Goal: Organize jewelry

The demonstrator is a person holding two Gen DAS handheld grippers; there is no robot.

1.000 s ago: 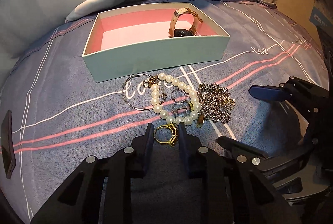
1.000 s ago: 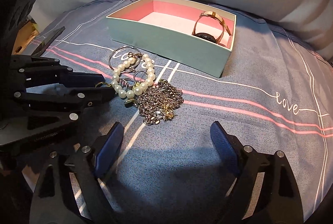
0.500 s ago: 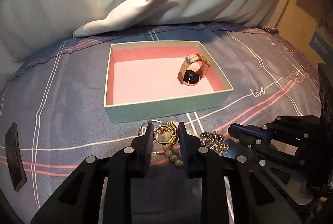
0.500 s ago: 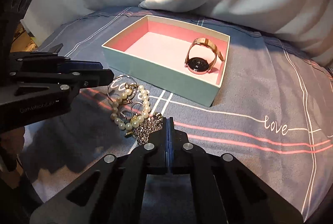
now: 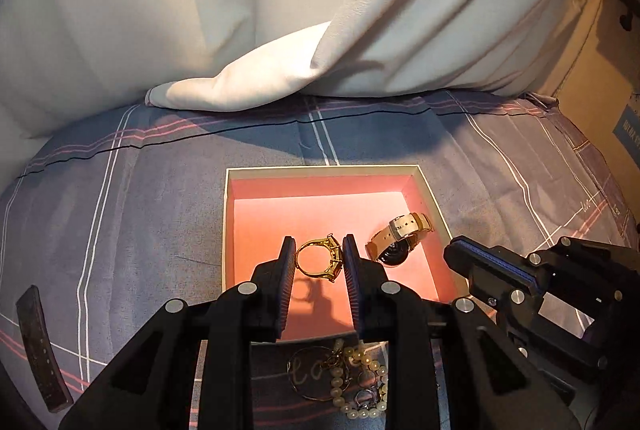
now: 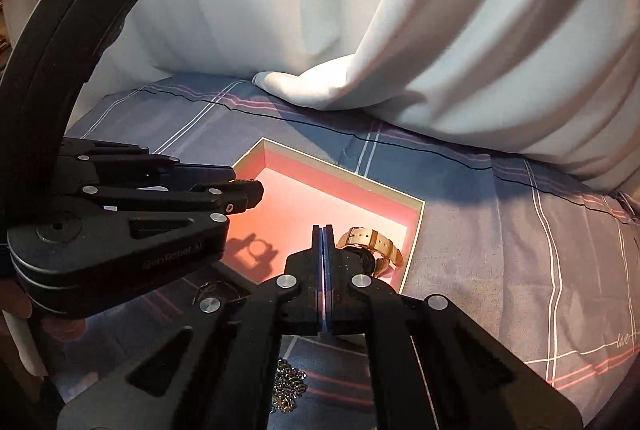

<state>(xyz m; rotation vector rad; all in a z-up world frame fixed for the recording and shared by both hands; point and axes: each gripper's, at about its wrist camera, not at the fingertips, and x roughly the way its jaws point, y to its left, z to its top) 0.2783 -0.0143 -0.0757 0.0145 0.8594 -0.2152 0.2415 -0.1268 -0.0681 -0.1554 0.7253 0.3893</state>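
Left gripper: the black two-finger left gripper (image 5: 318, 262) is held above the box interior, its jaws closed onto a gold ring.
Gold ring: the gold metal ring with a raised setting (image 5: 319, 261) is clamped between the two ribbed pads, clear of the box floor; its shadow is cast on the pink lining below.
Right gripper: the black two-finger right gripper (image 6: 322, 234) is seen with its jaws pressed fully together and nothing between them; it is held just beside the left gripper, over the near right part of the box.
Box: the shallow rectangular pale-green cardboard box with pink lining (image 5: 320, 171) is set on the bed cover, open at the top.
Watch: a wristwatch with a beige strap and dark round face (image 5: 397, 239) is lying inside the box, near its right wall.
Remaining jewelry: a white pearl bracelet (image 5: 356, 386) and a thin silver hoop (image 5: 306, 376) are left on the cover just outside the near wall of the box; a heap of silver chain (image 6: 290, 386) is partly hidden under the right gripper, so its extent cannot be told.
Surface: a grey-blue bed cover with white and pink stripes (image 5: 132, 214) is spread beneath everything.
Background: a white folded curtain (image 5: 280, 30) is draped behind the box, its hem resting on the cover.
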